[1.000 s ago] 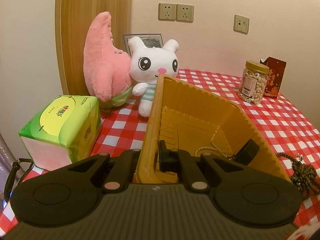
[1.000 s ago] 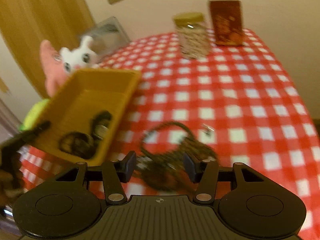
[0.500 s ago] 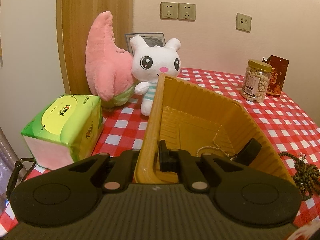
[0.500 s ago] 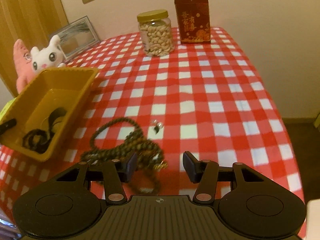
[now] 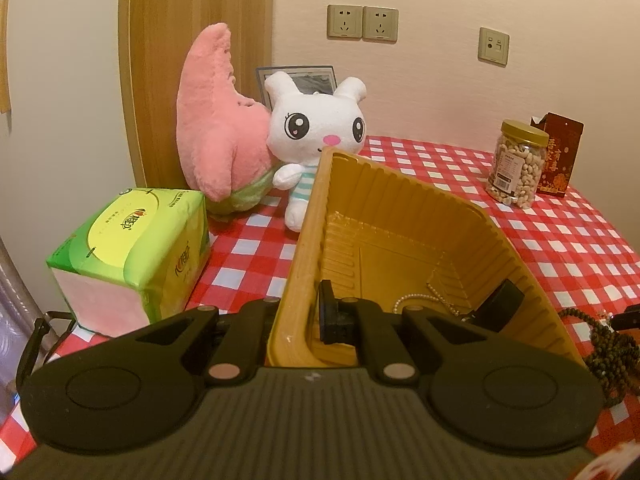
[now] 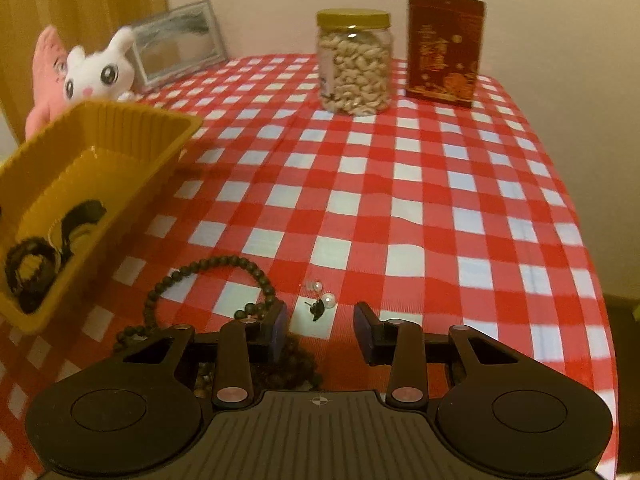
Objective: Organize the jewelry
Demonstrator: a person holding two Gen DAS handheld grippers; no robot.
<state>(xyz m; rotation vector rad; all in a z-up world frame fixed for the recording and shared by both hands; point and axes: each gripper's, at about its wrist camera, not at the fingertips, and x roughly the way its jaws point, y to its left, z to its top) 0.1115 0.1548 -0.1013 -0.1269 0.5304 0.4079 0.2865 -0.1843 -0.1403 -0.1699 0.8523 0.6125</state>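
Left wrist – left gripper clenched on yellow tray rim; right gripper closing, empty.

bare checked cloth centre, yellow tray apparently blocking left

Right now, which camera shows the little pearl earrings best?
The right wrist view: the earrings lie on the tablecloth just ahead of the right gripper's closing fingers, nothing between them. The left wrist view barely shows them at its right edge.
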